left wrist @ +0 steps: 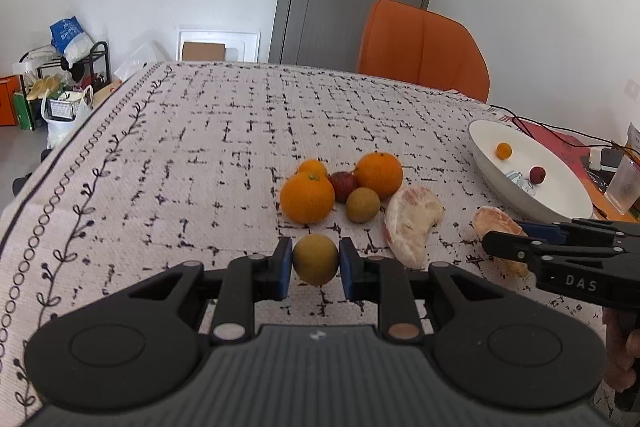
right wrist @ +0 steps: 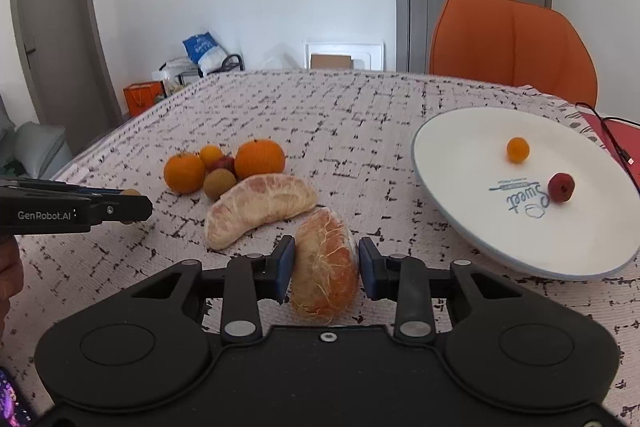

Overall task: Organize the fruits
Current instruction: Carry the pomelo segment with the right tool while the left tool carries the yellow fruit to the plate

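Note:
My left gripper point(left wrist: 315, 263) is shut on a small yellow-brown round fruit point(left wrist: 315, 259), just above the patterned tablecloth. Beyond it lies a cluster: two oranges point(left wrist: 307, 198), a small orange fruit point(left wrist: 312, 167), a dark red fruit point(left wrist: 343, 185) and a brown round fruit point(left wrist: 363, 205). A large peeled pomelo segment point(right wrist: 260, 205) lies beside them. My right gripper point(right wrist: 324, 267) is shut on a second peeled pomelo segment point(right wrist: 325, 269) resting on the cloth. The white plate point(right wrist: 460, 163) to the right holds a small orange fruit point(right wrist: 517, 149) and a red fruit point(right wrist: 561, 187).
An orange chair point(left wrist: 424, 51) stands behind the table's far edge. Right of the plate are black cables point(left wrist: 560, 135), a red mat and a clear glass point(left wrist: 624, 187). The table's left edge point(left wrist: 60, 155) drops to floor clutter.

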`<state>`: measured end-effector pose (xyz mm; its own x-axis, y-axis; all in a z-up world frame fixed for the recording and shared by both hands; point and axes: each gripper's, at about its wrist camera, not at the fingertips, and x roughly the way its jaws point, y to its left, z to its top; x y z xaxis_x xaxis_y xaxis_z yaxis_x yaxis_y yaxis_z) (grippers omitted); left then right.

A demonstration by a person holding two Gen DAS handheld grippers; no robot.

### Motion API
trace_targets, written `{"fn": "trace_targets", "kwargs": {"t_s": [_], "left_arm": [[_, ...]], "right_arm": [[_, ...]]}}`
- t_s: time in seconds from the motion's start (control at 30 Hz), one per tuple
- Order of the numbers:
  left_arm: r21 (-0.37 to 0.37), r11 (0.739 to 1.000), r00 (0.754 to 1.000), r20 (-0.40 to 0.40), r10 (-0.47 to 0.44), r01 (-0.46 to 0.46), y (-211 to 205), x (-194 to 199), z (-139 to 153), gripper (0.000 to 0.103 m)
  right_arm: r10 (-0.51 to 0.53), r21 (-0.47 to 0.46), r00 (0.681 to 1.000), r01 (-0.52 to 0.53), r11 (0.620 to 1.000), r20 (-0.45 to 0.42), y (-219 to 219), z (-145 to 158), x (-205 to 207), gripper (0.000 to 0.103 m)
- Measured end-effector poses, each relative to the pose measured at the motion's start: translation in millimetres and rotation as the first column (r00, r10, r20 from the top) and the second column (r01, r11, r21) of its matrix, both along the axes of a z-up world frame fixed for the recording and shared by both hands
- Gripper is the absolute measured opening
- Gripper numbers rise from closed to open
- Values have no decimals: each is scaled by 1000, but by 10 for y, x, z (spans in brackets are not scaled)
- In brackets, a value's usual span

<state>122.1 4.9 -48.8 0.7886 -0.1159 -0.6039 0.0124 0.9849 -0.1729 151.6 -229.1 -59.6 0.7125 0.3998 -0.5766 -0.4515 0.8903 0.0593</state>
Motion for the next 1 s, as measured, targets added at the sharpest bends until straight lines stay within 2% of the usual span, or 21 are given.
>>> {"fn": "trace_targets", "kwargs": {"t_s": [0.47,1.0], "left_arm": [[24,999,998,56,-29,28,-188,57,248,23],[57,991,988,89,-126,121,-615,301,383,23]], "right_arm": [[-37,50,998,35,998,48,-211,196,-57,32],[-144,85,987,137,987,75,-639,290,0,32]]}}
